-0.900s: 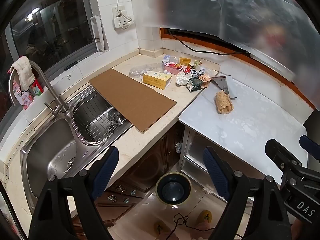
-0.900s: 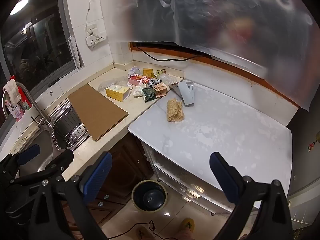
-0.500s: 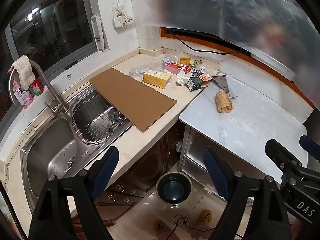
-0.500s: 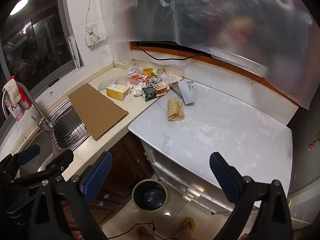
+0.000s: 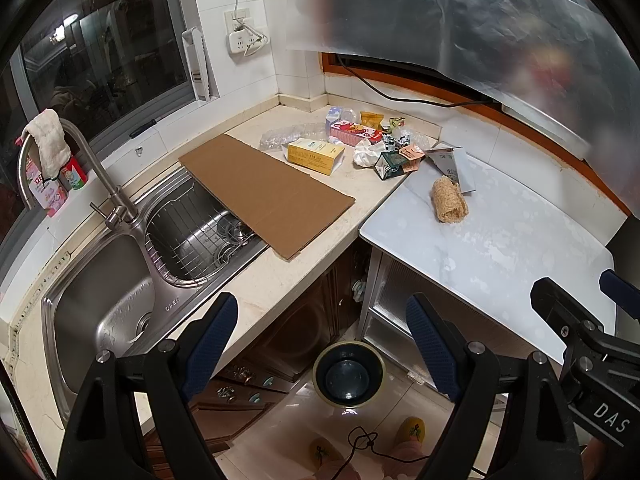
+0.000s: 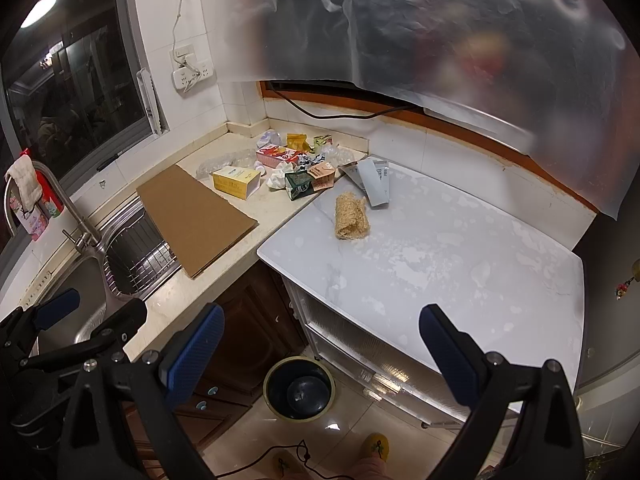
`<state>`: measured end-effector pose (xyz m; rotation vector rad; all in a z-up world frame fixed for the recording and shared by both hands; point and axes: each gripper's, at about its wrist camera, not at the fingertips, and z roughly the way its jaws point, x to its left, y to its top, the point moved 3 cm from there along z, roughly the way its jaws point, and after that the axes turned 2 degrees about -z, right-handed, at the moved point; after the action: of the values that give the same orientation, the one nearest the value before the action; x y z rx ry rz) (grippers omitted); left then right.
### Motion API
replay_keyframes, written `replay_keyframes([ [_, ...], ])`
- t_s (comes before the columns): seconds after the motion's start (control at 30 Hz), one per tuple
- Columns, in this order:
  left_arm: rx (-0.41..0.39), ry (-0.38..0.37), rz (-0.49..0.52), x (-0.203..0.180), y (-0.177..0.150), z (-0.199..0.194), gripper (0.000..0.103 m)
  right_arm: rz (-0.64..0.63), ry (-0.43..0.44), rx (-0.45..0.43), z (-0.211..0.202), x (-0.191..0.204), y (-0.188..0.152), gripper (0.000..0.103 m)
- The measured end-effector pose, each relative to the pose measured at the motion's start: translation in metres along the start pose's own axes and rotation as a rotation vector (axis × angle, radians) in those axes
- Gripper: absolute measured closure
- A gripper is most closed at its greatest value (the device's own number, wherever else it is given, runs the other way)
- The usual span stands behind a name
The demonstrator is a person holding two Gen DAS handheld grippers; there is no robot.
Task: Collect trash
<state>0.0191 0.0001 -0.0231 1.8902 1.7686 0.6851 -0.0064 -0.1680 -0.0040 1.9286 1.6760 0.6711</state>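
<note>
Kitchen corner seen from above, both grippers tilted downward over the floor. The left gripper (image 5: 320, 344) has its jaws wide apart with nothing between them; the right gripper (image 6: 320, 352) likewise stands fully spread and empty. Each appears at the edge of the other's view.

The trash (image 5: 360, 142) lies heaped in the far corner of the beige counter (image 5: 276, 280), well apart from both grippers. Its parts: a yellow box (image 5: 314, 155), long axis running left to right along the counter; a red pack (image 5: 354, 133) behind it, lying the same way; a white wad (image 5: 366, 154); a green carton (image 5: 390, 165), tipped on its side; clear plastic (image 5: 292, 138) left of the box. A grey pouch (image 6: 376, 182) rests on the white top (image 6: 460, 264), its long axis pointing from the wall toward the viewer. Just beside it lies a loofah roll (image 6: 352, 216), its axis roughly parallel to the pouch.

A cardboard sheet (image 5: 264, 190) lies flat, long axis diagonal, one end overhanging the sink (image 5: 100, 312). A round bin (image 5: 349, 376) stands on the floor below, between the cabinets, open side up.
</note>
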Motion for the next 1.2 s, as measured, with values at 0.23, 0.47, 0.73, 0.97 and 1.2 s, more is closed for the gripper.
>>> replay_keyframes([
  [0.23, -0.003, 0.001, -0.002, 0.000, 0.000, 0.000, 0.018, -0.007, -0.003, -0.002, -0.004, 0.007, 0.001, 0.004],
  [0.47, -0.013, -0.004, -0.001, 0.002, 0.003, -0.003, 0.018, -0.011, -0.007, -0.017, -0.008, 0.017, 0.000, 0.004],
  [0.73, -0.025, -0.023, 0.004, 0.011, 0.001, -0.005, 0.018, -0.003, -0.007, -0.017, -0.013, 0.021, -0.002, 0.004],
  [0.97, -0.032, -0.046, 0.012, 0.016, -0.001, -0.005, 0.018, 0.011, -0.023, -0.018, -0.017, 0.025, -0.004, 0.004],
  [1.2, -0.040, -0.062, 0.030, 0.020, -0.002, -0.004, 0.018, 0.034, -0.037, -0.018, -0.020, 0.032, -0.010, 0.004],
])
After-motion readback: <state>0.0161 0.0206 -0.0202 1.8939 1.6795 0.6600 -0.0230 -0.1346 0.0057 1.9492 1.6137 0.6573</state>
